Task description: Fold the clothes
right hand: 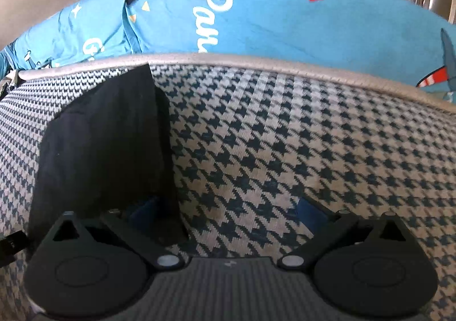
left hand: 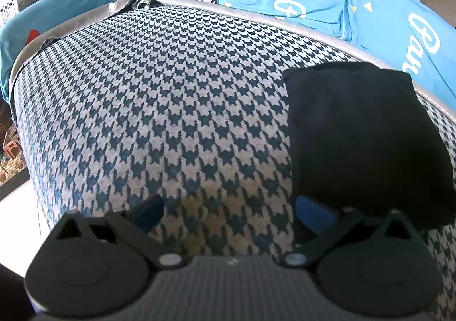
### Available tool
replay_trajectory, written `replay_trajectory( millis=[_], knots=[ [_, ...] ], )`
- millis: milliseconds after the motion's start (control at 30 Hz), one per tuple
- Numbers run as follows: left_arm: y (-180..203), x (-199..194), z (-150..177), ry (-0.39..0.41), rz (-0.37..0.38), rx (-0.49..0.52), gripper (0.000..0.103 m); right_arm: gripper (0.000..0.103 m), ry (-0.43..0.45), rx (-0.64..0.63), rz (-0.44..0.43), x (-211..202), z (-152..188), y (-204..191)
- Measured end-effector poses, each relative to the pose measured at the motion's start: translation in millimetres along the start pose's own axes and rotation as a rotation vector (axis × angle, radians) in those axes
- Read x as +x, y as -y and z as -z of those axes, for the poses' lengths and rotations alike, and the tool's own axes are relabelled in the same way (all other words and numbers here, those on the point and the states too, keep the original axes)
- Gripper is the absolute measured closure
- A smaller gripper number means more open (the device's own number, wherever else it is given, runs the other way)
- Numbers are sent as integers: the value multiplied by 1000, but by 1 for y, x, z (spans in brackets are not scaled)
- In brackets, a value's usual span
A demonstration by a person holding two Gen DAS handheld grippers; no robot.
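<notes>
A folded black garment (left hand: pixel 367 138) lies on the houndstooth cushion (left hand: pixel 159 110), between the two claws. The left claw (left hand: pixel 230 214) is spread wide, its right pad (left hand: pixel 313 214) overlapping the garment's edge. The right claw (right hand: pixel 228 214) is also spread; the cloth half hides its left pad (right hand: pixel 145 211). Blue printed fabric (right hand: pixel 270 18) lies behind.

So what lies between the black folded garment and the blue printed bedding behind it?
Only the houndstooth blanket and its grey trim. The right wrist view shows the black garment stopping just short of the trim, with the blue bedding beyond.
</notes>
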State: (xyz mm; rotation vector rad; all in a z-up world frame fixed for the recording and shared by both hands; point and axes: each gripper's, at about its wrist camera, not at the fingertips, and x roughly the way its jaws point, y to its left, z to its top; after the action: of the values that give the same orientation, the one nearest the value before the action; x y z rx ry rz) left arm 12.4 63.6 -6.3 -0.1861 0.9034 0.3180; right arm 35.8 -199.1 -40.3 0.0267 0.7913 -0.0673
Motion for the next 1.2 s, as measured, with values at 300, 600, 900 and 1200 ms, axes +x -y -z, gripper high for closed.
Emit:
replay_trajectory(
  millis=[300,600,900,1200],
  knots=[
    [-2,-1,-33,60,10,-25,0,22,72,73,-240,-37,7,2],
    [8,22,-76,68,45,-43,0,35,51,-15,-361,-31,14,-27],
    [21,57,-103,49,43,-30,0,35,32,-59,-416,-24,17,-40],
    [30,90,-116,41,38,-5,0,35,-38,-20,-374,-5,19,-36]
  ],
)
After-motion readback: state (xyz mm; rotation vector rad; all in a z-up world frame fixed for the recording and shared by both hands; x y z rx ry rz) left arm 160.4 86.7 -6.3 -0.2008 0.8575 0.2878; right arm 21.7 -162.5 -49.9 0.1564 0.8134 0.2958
